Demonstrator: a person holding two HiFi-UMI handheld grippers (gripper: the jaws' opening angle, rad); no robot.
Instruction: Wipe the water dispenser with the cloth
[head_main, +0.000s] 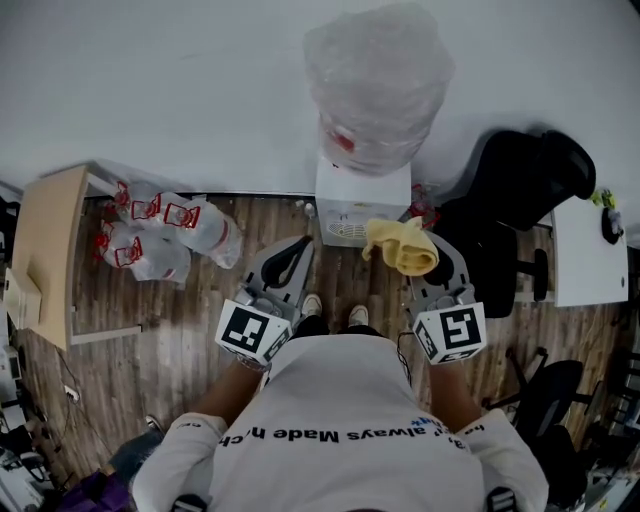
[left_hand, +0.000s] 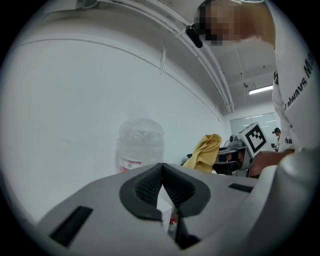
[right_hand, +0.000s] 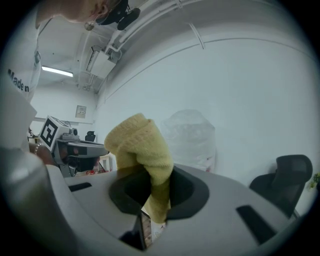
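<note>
The white water dispenser (head_main: 360, 205) stands against the wall, carrying a big clear bottle (head_main: 375, 80) wrapped in plastic. My right gripper (head_main: 428, 258) is shut on a yellow cloth (head_main: 403, 245), held just in front of the dispenser's right side. In the right gripper view the cloth (right_hand: 145, 155) bunches up above the jaws (right_hand: 159, 200), with the bottle (right_hand: 192, 140) behind. My left gripper (head_main: 297, 252) is shut on nothing, left of the dispenser. From the left gripper view the bottle (left_hand: 141, 145) and the cloth (left_hand: 206, 150) show beyond the closed gripper (left_hand: 162, 172).
Several empty bottles in plastic bags (head_main: 165, 235) lie on the wooden floor at left, beside a light wooden table (head_main: 45, 260). Black office chairs (head_main: 520, 190) stand right of the dispenser, with a white desk (head_main: 590, 250) beyond.
</note>
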